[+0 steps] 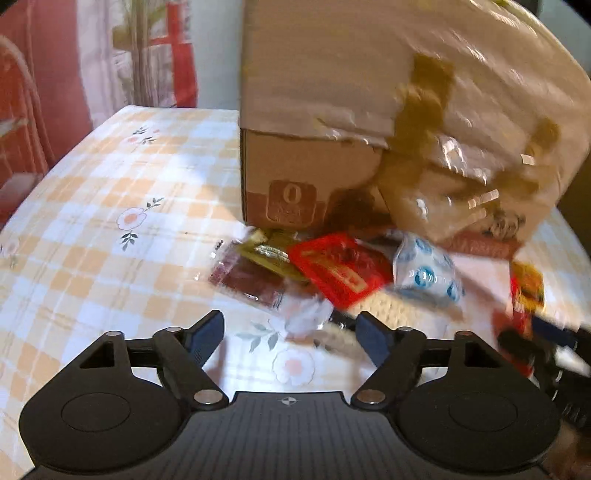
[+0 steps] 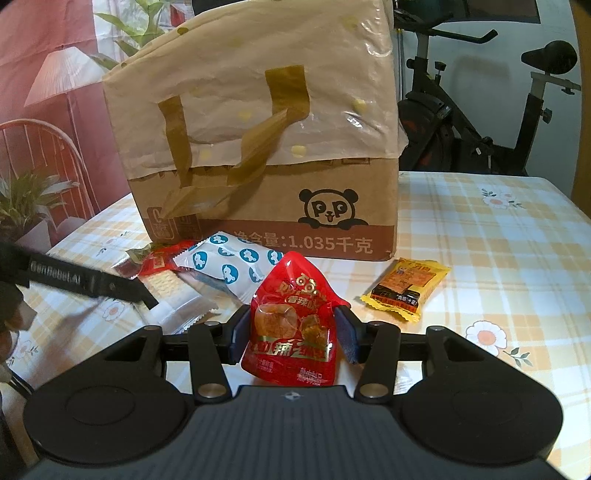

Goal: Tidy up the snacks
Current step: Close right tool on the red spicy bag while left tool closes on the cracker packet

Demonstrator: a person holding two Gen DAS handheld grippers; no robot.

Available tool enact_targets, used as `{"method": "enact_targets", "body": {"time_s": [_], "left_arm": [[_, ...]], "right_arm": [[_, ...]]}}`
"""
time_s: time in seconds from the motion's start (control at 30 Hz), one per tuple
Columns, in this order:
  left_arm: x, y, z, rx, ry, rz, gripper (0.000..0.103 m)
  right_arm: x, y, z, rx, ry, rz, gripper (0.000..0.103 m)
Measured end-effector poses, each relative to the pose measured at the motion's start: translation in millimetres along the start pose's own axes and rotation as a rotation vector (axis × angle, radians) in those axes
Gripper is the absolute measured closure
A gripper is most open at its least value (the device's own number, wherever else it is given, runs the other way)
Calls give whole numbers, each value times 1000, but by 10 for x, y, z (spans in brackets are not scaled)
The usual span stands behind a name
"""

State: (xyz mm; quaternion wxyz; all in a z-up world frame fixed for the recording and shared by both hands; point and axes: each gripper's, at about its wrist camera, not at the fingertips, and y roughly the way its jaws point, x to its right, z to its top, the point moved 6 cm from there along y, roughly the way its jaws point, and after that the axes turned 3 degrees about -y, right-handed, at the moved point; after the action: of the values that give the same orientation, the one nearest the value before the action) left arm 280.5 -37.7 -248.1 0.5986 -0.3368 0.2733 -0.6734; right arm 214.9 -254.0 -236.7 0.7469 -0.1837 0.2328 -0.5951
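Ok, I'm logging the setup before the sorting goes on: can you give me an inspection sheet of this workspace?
Surface: table with checked floral cloth, bare patches dry and flat.
Job's things: cardboard box draped with a paper bag; red snack packet; yellow packet lying apart beside the box; white packet with blue dots atop a loose pile in front of the box.
Clutter: nothing seen.
Grippers: right gripper shut on the red snack packet; left gripper open, nothing between its jaws.
Cables: nothing seen.
Surroundings: exercise bike, plant, red chair.
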Motion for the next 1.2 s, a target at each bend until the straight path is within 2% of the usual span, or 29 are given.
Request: {"method": "enact_targets", "body": {"time_s": [0.1, 0.27, 0.33, 0.63, 0.77, 0.87, 0.93, 1.1, 1.13, 1.2], "left_arm": [[143, -35, 57, 26, 13, -59, 24], [357, 117, 49, -23, -1, -16, 22], [393, 170, 56, -34, -7, 30, 21], [569, 253, 76, -59, -33, 117, 7], [501, 243, 25, -82, -33, 108, 5], [405, 221, -60, -109, -60, 69, 5], [346, 187, -97, -116, -38, 68, 5], [170, 114, -137, -96, -24, 45, 9], [139, 104, -142, -85, -20, 41, 12], [120, 69, -144, -63, -11, 39, 25]], "right_arm": [[-15, 1, -1, 0, -6, -1, 52], [-6, -3, -2, 2, -1, -2, 52], [-11, -5, -1, 3, -3, -2, 52], [14, -12, 2, 9, 15, 9, 52], [21, -20, 0, 11, 20, 12, 52], [34, -18, 3, 14, 31, 13, 52], [36, -15, 5, 13, 33, 13, 52], [27, -21, 1, 13, 28, 15, 52], [26, -16, 1, 10, 26, 15, 52], [17, -7, 0, 4, 20, 13, 52]]}}
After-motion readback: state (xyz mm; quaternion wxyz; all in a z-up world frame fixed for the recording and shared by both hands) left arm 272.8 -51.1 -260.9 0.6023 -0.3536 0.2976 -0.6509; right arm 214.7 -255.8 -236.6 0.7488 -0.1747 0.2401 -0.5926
